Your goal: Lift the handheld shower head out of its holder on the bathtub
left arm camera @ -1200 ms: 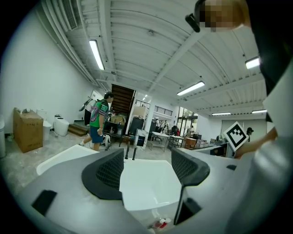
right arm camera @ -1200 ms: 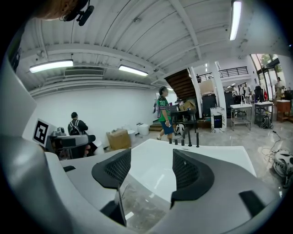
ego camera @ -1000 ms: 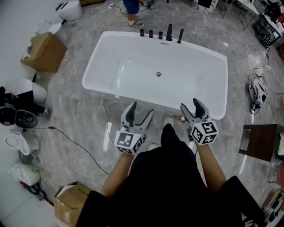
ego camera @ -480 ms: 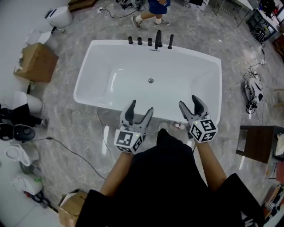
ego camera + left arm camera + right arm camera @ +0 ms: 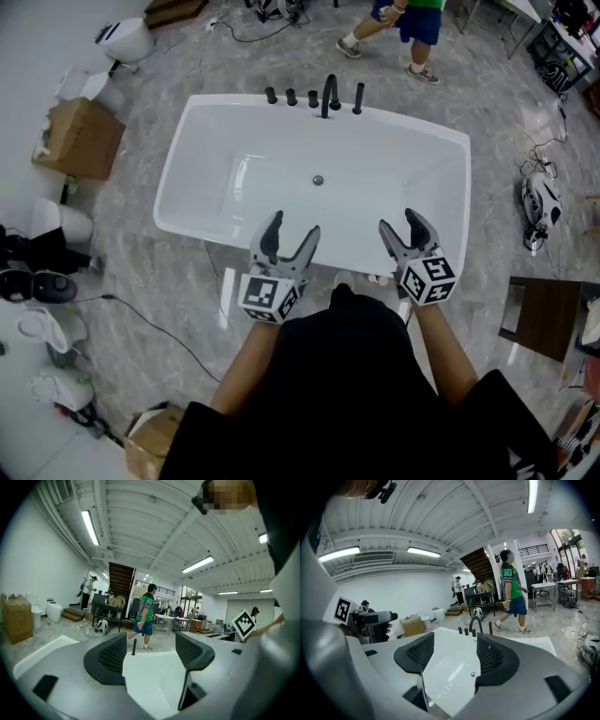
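Approach, we are judging: we are holding the left gripper (image 5: 292, 230) and right gripper (image 5: 401, 225) wide open, empty, at the near rim of the bathtub (image 5: 183, 155). The shower head (image 5: 358, 97) is standing in its holder on the far rim, well apart, so the next move is calling for a reach across.

I see the handheld shower head (image 5: 358, 97), a slim black rod, standing upright and unlifted on the far rim of the white bathtub (image 5: 431, 187). It is well ahead of my right gripper (image 5: 410, 234), across the basin.
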`<control>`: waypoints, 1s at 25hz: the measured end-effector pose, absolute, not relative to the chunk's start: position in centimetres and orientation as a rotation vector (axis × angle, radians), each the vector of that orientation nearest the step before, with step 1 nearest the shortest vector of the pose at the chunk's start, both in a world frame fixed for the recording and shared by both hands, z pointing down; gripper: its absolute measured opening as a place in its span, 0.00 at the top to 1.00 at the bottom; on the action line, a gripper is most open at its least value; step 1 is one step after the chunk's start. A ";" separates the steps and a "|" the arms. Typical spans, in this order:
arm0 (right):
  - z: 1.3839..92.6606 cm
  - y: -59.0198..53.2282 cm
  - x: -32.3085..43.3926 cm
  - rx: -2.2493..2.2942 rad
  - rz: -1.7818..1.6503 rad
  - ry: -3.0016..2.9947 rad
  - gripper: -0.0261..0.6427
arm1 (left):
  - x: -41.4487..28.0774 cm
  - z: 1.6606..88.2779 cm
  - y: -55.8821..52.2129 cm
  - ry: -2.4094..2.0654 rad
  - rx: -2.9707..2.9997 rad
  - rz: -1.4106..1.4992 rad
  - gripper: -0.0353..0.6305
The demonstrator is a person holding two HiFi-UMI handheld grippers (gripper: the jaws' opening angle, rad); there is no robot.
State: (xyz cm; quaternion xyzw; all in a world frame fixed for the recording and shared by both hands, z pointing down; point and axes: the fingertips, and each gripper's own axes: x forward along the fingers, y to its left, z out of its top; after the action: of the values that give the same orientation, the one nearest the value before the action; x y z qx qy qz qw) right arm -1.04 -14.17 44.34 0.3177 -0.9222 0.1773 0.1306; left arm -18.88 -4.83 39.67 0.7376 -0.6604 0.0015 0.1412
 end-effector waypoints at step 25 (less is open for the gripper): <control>47.6 -23.5 -2.5 1.076 0.583 -2.594 0.59 | -16.9 47.0 -22.8 -1.629 2.283 0.116 0.50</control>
State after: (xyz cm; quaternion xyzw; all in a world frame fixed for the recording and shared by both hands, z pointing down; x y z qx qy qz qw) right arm -2.53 -23.53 47.58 0.3715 -0.8960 0.2013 0.1363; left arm -16.85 -22.76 47.00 0.8019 -0.5723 0.0409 0.1667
